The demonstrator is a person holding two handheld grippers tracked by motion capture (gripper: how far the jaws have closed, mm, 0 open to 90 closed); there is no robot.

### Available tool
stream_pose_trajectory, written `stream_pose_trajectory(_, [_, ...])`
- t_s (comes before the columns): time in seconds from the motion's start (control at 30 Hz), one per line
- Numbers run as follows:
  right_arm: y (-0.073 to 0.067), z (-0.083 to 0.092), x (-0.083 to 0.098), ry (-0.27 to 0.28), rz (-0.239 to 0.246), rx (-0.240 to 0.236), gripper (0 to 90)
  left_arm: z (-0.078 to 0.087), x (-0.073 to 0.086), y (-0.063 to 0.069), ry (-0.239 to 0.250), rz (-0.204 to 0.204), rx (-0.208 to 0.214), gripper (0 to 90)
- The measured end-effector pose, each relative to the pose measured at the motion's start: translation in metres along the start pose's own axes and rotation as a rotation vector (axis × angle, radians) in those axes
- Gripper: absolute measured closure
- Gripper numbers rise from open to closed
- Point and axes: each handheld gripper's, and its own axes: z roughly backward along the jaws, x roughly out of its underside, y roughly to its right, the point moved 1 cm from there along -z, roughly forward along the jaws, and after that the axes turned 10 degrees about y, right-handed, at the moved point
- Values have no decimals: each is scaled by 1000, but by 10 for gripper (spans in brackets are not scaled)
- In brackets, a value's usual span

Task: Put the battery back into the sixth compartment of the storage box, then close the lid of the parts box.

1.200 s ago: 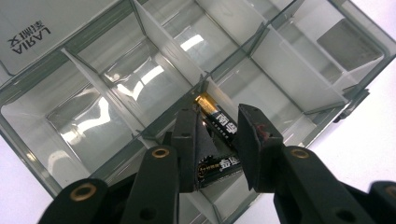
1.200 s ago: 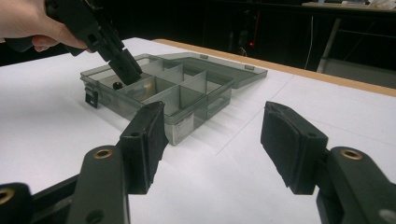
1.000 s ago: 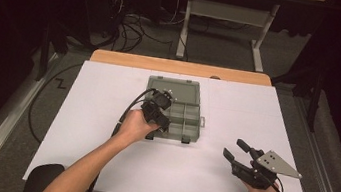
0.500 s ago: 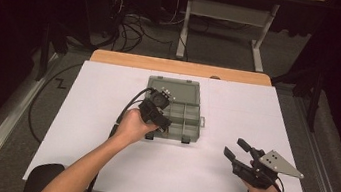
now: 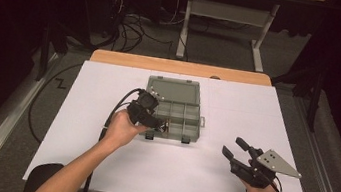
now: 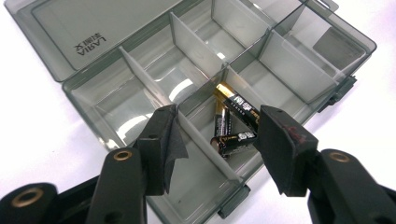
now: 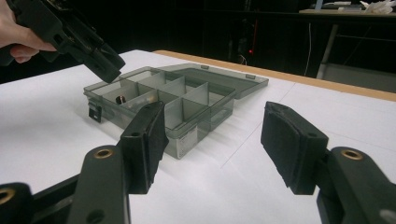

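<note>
Since a second ago, the jaws of my left gripper [image 6: 217, 140] have just been opening, and that hand has pulled back a little from the box toward my side of the desk [image 5: 108, 92]. Now these jaws stand spread wide, with nothing pinched between them. Below them, the batteries [image 6: 233, 123] lie loose in the box [image 6: 299, 70], so I think the drop is done and this part of the job is finished. They rest in a front compartment, the one next to the corner compartment on the left of the box as the high view shows it. I count three of them, piled together and touching. None stands up; all lie flat on the floor of the compartment. In the left gripper view, the gold-tipped one slants from upper left down to lower right, a second one points almost straight up and down the picture, and the lowest one lies nearly sideways across the picture. Their long sides cross each other like dropped sticks. The clear lid [image 5: 173, 89] lies open and flat behind the box. My right gripper [image 5: 237, 155] rests near the front right of the desk, well apart from the box, with its jaws spread and empty. I think the next step may be shutting the lid or getting more batteries.
</note>
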Motion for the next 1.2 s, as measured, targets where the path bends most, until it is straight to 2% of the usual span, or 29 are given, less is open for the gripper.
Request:
stream_pose_trajectory(0.3, [-6,-7,-6,-8,21,-14,421,9,6,-5,29,8,-14,464])
stream_pose_trajectory(0.57, [-12,-13,-13,-25,18,-42,425,15,8,-11,50,20,-22,458])
stream_pose_trajectory(0.8, [-14,-20,-16,-27,15,-44,425,18,9,-15,57,25,-29,453])
stream_pose_trajectory(1.0, [-12,-23,-15,-39,1,-33,443,21,11,-19,64,8,-52,445])
stream_pose_trajectory(1.17, [-10,-26,-16,-49,-8,-23,454,25,13,-29,77,32,-63,444])
stream_pose_trajectory(1.2, [-10,-27,-16,-53,-6,-21,465,-2,3,-4,468,465,-146,444])
